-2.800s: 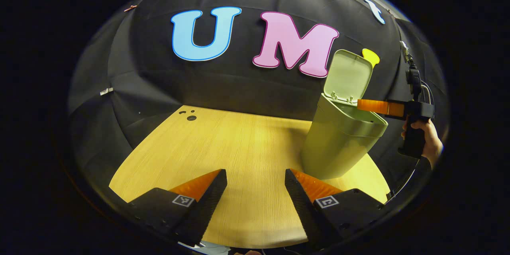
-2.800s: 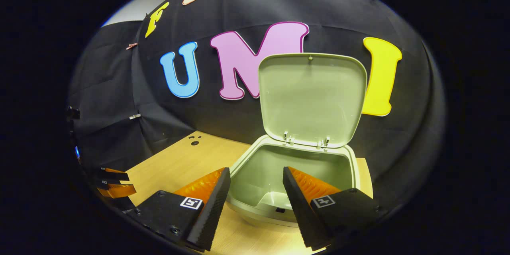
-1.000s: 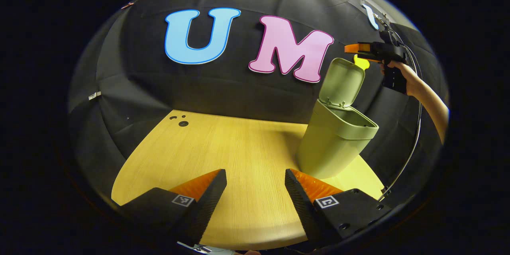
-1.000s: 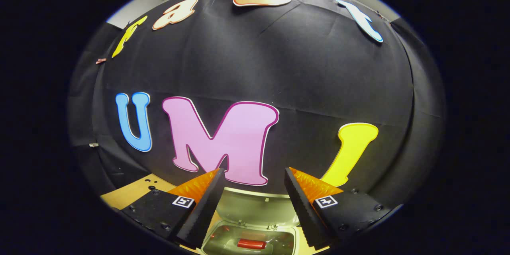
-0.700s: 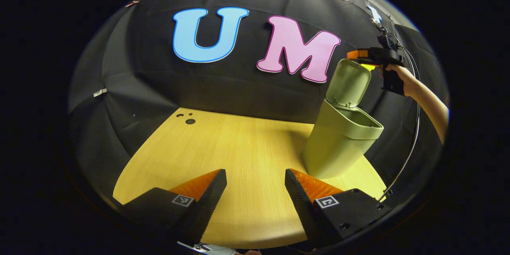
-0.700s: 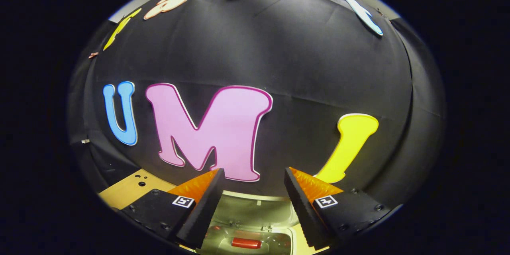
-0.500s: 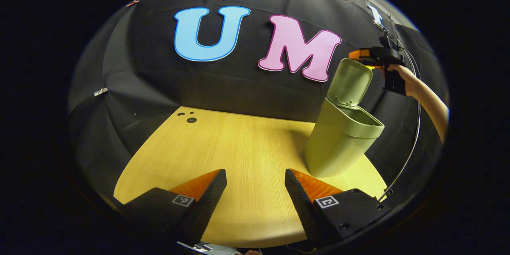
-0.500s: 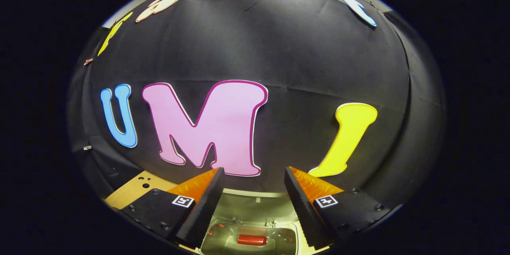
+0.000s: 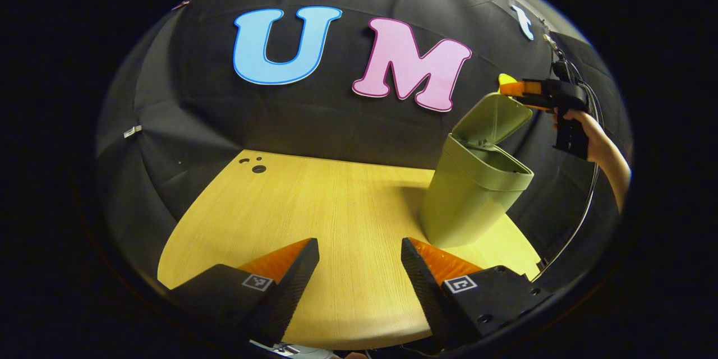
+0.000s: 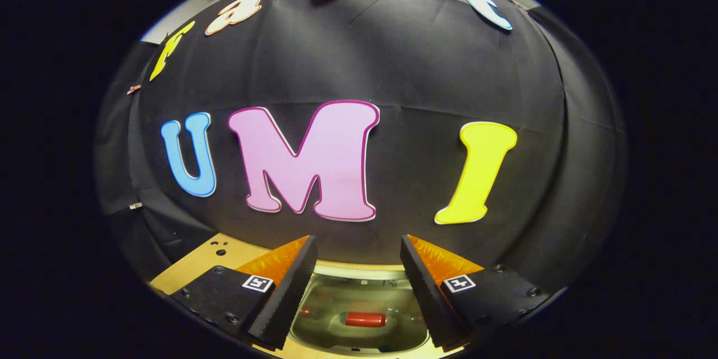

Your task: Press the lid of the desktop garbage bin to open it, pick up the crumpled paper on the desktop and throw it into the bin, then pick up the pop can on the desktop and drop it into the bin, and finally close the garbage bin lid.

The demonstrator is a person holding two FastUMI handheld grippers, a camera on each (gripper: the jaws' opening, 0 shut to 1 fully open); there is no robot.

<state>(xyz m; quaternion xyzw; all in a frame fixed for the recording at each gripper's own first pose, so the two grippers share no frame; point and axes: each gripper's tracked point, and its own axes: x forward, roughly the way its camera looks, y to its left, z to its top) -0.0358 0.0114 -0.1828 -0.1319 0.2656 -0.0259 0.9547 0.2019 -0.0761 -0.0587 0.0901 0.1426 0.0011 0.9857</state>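
Note:
The pale green garbage bin (image 9: 470, 196) stands on the right part of the wooden table. Its lid (image 9: 492, 119) is tilted about halfway down over the opening. My right gripper (image 9: 513, 90), held by a hand, rests on the lid's top edge. From above, the right gripper view looks into the bin (image 10: 359, 305), where a red pop can (image 10: 365, 319) lies on the bottom. My right gripper (image 10: 354, 258) is open with nothing between its fingers. My left gripper (image 9: 359, 261) hovers open over the table's near edge, left of the bin.
The wooden table (image 9: 314, 213) has small holes (image 9: 255, 167) near its far left corner. A cable (image 9: 583, 207) hangs down from the right gripper beside the bin.
The right gripper has come down onto the lid's top edge and pushed it forward. The lid has tipped from nearly upright to about halfway down. The left gripper has barely shifted.

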